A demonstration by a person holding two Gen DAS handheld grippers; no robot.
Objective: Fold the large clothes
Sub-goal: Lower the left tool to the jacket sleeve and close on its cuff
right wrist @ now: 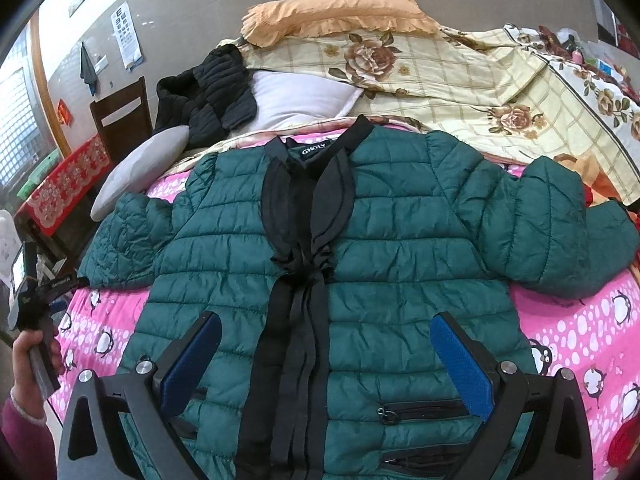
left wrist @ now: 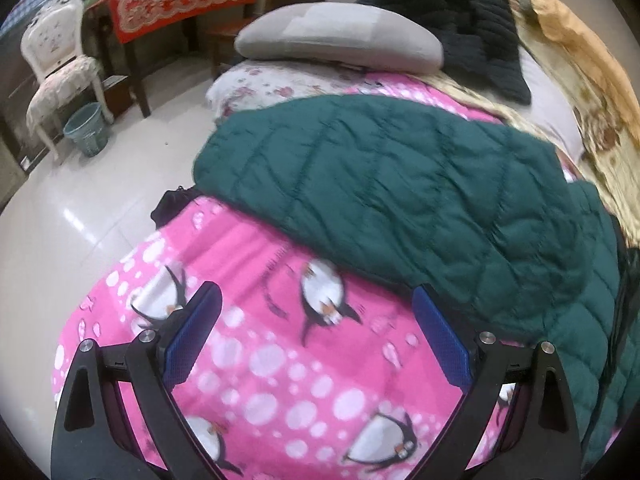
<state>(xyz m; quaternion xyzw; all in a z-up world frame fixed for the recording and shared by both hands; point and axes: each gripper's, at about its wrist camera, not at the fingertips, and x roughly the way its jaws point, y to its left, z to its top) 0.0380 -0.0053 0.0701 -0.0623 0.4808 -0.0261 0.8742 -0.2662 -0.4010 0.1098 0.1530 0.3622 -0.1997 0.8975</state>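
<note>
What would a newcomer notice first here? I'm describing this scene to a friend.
A dark green quilted puffer jacket lies face up with sleeves spread, black ribbon trim down its front. Under it is a bright pink penguin-print blanket, with a grey pillow beyond.

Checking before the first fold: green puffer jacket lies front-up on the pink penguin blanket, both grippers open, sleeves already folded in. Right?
Not quite: in the right wrist view the green puffer jacket has both sleeves spread outward, not folded in. The rest holds, with left gripper and right gripper open.

Even indoor light, glare on the floor (left wrist: 80, 216), slight blur, strong fisheye edge warping
</note>
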